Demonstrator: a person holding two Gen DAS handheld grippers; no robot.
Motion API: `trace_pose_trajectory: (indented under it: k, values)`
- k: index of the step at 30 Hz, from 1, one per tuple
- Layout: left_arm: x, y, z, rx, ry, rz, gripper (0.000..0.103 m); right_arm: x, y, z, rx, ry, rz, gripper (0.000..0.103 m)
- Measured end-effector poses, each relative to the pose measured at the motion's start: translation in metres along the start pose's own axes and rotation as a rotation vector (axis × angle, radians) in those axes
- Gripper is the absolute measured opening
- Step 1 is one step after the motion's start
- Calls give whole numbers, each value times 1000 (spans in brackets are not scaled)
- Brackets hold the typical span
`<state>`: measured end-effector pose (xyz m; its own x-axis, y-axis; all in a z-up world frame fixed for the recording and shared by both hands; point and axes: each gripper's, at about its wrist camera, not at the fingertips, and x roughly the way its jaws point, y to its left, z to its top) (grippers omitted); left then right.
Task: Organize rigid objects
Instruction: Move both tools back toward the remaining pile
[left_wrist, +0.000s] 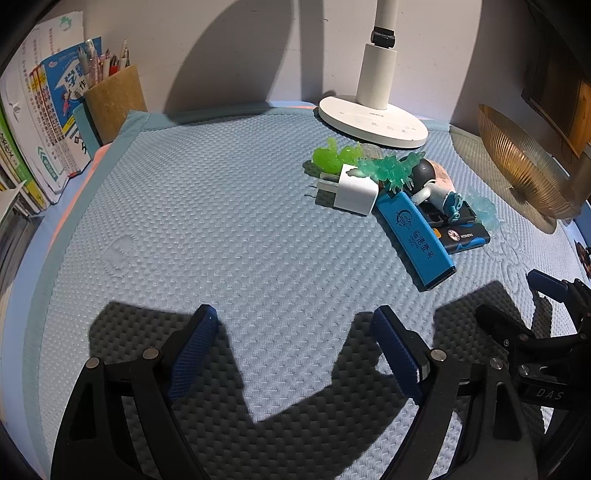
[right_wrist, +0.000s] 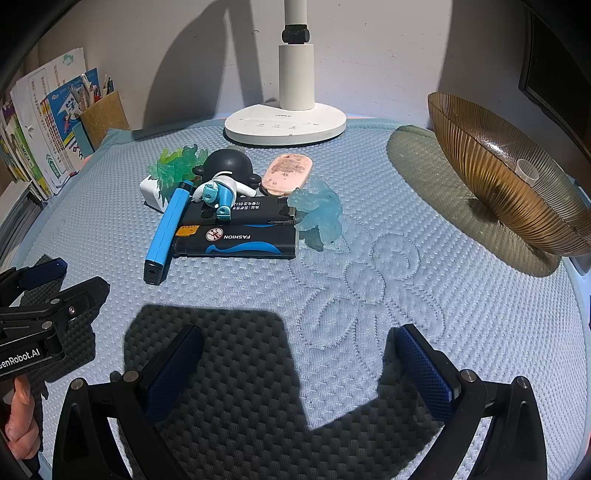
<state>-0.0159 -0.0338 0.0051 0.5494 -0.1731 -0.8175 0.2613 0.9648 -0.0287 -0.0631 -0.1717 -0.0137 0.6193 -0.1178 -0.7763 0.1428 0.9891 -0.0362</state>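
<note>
Both my grippers, left (left_wrist: 295, 350) and right (right_wrist: 299, 365), are wide open and hold nothing. The toys and lighters (right_wrist: 236, 242) sit piled together near the lamp (right_wrist: 286, 123). Grabbing one could knock the others.

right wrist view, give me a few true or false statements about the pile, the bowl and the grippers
1. The blue lighter lies beside the black lighter. True.
2. The bowl holds the toy figure. False: the figure lies in the pile on the mat, on the lighters; the bowl stands apart to the right.
3. The right gripper is open with nothing between its fingers. True.
4. The lamp stands in front of the pile. False: its base is behind the pile, by the wall.
5. The left gripper grips the white charger. False: it is open, and the charger lies in the pile.
</note>
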Motion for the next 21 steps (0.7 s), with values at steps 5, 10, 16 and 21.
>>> trace_pose_trajectory:
  k: [5,10,16,21]
  values:
    - [-1,0,0,-4,-2,-8,85,0,0,0,-1,0,0,103]
    - [-2,2,0,-19,-9,-26,85,0,0,0,-1,0,0,103]
    - [-5,2,-1,-27,-21,-36,85,0,1,1,-2,1,0,103]
    - [-9,3,-2,-30,-26,-63,85,0,1,1,1,1,-2,103]
